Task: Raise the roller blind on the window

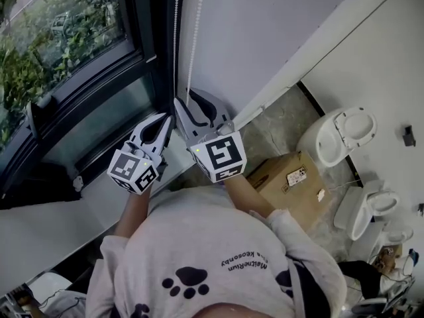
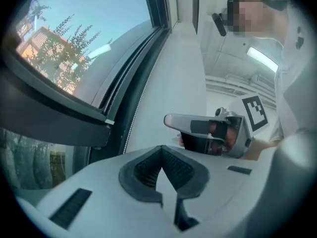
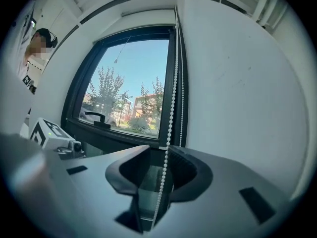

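A white bead chain point(image 1: 175, 38) hangs in two strands beside the dark window frame point(image 1: 142, 65). In the right gripper view one strand point(image 3: 169, 118) runs down between the jaws of my right gripper point(image 3: 159, 146), which stand wide apart without pressing on it. The second strand point(image 3: 182, 108) hangs just behind. In the head view my right gripper point(image 1: 187, 98) is at the chain's lower end. My left gripper point(image 1: 167, 116) is just to its left and lower, jaws together. In its own view the left gripper point(image 2: 161, 148) is shut with no chain between the pads. The window pane point(image 3: 133, 83) shows uncovered.
A white wall point(image 1: 265, 32) rises right of the chain. Below on the floor stand a cardboard box point(image 1: 291, 181) and white ceramic toilets point(image 1: 341, 134). The sill point(image 1: 79, 207) runs under the window. A window handle point(image 3: 96, 115) sits at the frame's lower left.
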Demonstrator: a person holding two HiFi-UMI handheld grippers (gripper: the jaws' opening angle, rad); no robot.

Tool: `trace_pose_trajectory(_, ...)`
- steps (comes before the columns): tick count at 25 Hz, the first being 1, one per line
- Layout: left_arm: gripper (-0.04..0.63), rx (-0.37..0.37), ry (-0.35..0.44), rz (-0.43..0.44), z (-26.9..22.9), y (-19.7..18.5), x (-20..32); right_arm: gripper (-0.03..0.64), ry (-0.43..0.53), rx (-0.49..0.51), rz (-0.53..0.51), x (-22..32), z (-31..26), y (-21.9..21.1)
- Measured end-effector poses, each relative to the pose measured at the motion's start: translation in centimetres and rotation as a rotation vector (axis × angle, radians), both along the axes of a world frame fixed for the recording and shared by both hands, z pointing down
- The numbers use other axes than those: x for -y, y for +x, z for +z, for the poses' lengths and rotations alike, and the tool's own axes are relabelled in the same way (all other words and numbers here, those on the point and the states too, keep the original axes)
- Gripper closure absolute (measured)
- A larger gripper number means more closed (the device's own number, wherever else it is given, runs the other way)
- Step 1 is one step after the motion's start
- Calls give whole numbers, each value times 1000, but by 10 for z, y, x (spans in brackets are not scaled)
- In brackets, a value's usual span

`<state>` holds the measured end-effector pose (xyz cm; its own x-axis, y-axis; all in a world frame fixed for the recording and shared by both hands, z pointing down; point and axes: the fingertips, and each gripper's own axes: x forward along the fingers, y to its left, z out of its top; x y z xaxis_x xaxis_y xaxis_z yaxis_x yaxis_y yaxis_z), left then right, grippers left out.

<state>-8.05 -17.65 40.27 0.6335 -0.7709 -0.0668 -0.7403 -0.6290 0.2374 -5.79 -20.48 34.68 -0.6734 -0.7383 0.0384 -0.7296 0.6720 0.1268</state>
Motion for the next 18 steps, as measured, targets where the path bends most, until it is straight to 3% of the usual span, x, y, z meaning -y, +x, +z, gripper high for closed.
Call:
trace_pose_trajectory(8,588,19,-15,-45,-13,0,-7,509,46,38,126,-4,-10,21)
trace_pose_trajectory(16,588,118,68,-150,-46,-10,-13,513,35,70,191,-21,-10,40)
trace_pose_trajectory(18,588,135,86,-180,-53,-13,-15,539,33,76,208,-29,-10,45)
